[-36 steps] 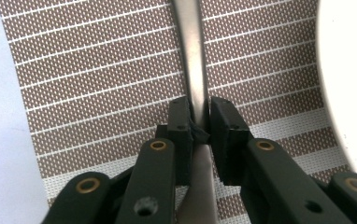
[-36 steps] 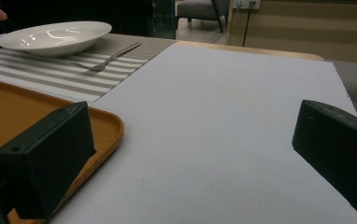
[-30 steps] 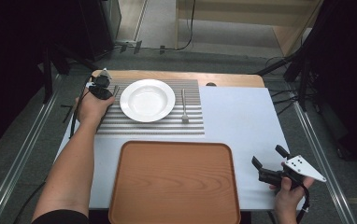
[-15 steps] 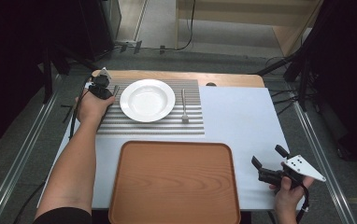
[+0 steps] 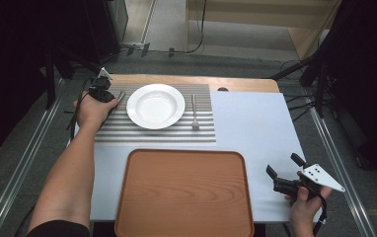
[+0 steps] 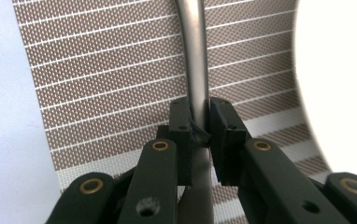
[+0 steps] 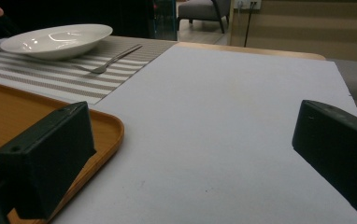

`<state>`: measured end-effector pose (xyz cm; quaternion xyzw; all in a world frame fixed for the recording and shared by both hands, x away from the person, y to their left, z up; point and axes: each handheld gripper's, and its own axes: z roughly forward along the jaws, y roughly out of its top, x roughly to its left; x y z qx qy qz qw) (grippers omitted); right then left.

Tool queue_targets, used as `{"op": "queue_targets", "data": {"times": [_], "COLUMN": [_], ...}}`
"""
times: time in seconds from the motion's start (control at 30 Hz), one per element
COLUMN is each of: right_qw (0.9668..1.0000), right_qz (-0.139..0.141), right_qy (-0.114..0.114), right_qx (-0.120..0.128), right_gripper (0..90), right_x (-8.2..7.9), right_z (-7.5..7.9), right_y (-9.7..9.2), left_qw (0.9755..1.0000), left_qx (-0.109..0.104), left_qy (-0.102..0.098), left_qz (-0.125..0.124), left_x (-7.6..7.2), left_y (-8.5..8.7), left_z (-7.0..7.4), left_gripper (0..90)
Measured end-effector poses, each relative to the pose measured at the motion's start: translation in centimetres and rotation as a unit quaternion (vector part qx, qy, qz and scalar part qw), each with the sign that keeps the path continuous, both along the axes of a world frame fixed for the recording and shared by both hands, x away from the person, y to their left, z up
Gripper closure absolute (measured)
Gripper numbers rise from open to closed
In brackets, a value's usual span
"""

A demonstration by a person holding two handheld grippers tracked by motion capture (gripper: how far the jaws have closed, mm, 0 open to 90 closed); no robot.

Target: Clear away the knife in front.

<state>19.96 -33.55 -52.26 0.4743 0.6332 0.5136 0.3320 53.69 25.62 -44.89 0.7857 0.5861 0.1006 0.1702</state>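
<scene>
Left gripper [image 6: 200, 123]: fingers pinching a metal utensil handle [image 6: 194, 56] over the striped placemat [image 6: 97, 93], beside the white plate [image 5: 156, 105] | Right gripper [image 7: 190, 163]: fingers spread, empty, above the bench [image 7: 223, 121].

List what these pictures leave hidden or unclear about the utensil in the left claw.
- Utensil, left gripper view: its working end is cut off by the top edge, so its kind stays unclear.
- Same utensil, high view: mostly covered by the left hand; too small to identify.
- Left claw: its pads press the handle; the handle's lower end is blurred between the black jaws.
</scene>
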Motion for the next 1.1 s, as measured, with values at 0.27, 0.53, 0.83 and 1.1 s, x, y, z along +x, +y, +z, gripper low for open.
{"op": "queue_targets", "data": {"times": [0.27, 0.53, 0.83, 1.1], "right_qw": [1.0000, 1.0000, 1.0000, 1.0000], "right_qz": [-0.001, -0.002, -0.003, -0.003], "right_qy": [0.001, 0.002, 0.002, 0.002], "right_qx": [-0.002, -0.004, -0.003, -0.004], "right_gripper": [0.0, 0.0, 0.0, 0.0], "right_x": [0.0, 0.0, 0.0, 0.0], "right_z": [0.0, 0.0, 0.0, 0.0], "right_y": [0.0, 0.1, 0.1, 0.1], "left_qw": [0.9993, 0.9974, 0.9949, 0.9914], "left_qx": [-0.001, -0.005, -0.021, -0.029], "left_qy": [-0.021, -0.047, -0.069, -0.086], "left_qz": [-0.031, -0.053, -0.071, -0.095], "left_x": [-1.2, -2.4, -4.0, -5.9], "left_y": [-0.2, 0.0, -0.2, -0.7], "left_z": [1.8, 3.5, 4.9, 5.8], "left_gripper": [80.0, 80.1, 80.0, 80.0]}}
